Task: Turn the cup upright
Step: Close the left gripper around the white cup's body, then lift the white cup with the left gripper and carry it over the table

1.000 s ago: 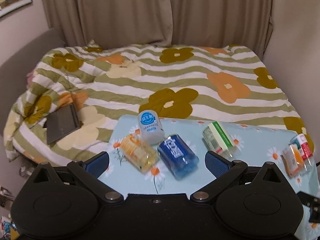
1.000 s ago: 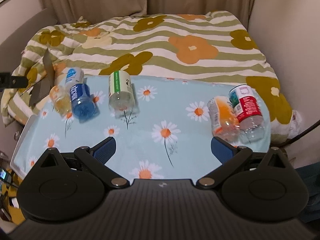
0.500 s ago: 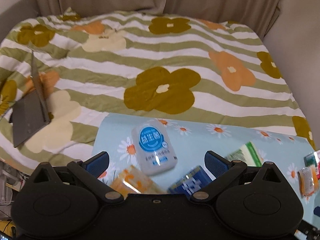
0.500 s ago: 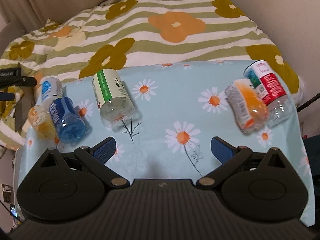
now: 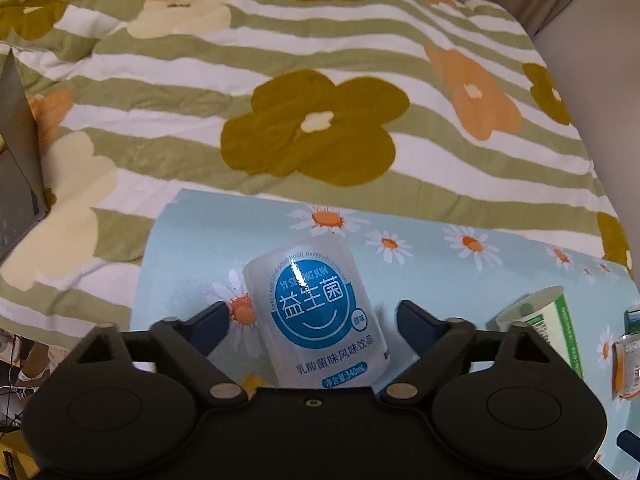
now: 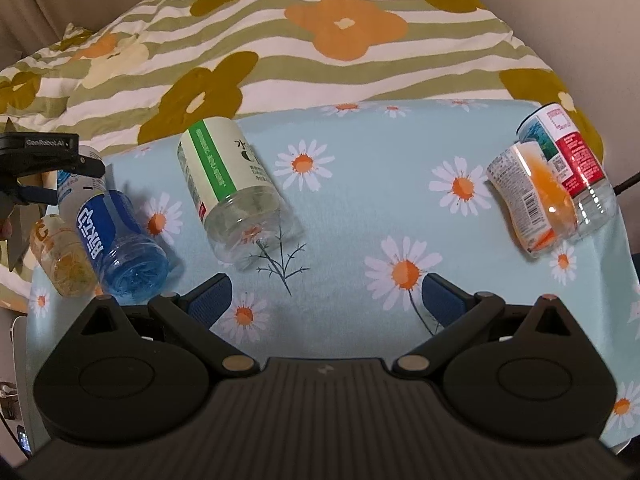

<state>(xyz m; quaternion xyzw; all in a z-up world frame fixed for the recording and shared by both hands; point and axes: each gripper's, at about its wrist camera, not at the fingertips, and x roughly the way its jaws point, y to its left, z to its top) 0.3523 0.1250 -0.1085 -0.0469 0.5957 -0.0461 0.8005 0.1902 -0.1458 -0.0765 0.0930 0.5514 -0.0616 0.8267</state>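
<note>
The step in hand looks like the approach to a grasp: the left gripper (image 5: 314, 326) stands wide open with the white cup with the blue round label (image 5: 316, 312) lying on its side between its two fingers, neither blue pad touching the cup's wall so far as the left wrist view shows. The cup rests on the daisy-print cloth (image 5: 440, 272) that covers the counter, one end pointing ahead of the gripper toward the striped flower blanket (image 5: 312, 136) and the other end hidden under the gripper body, so I cannot tell which end is the mouth. The next move, as I judge it, calls for closing squarely on the cup's middle and then turning the wrist so the cup comes to stand on its base; the glossy wall may slip if gripped off-centre. The right gripper (image 6: 326, 304) is also open and holds nothing, hovering over bare cloth. Ahead and left of it lies the green-striped cup (image 6: 228, 184), clear and seemingly empty; further left the blue cup (image 6: 120, 244) and a yellowish cup (image 6: 66, 264) lie touching. Ahead and right, an orange-label cup (image 6: 532, 204) lies against a red-label cup (image 6: 568, 160). None visibly holds liquid.
</note>
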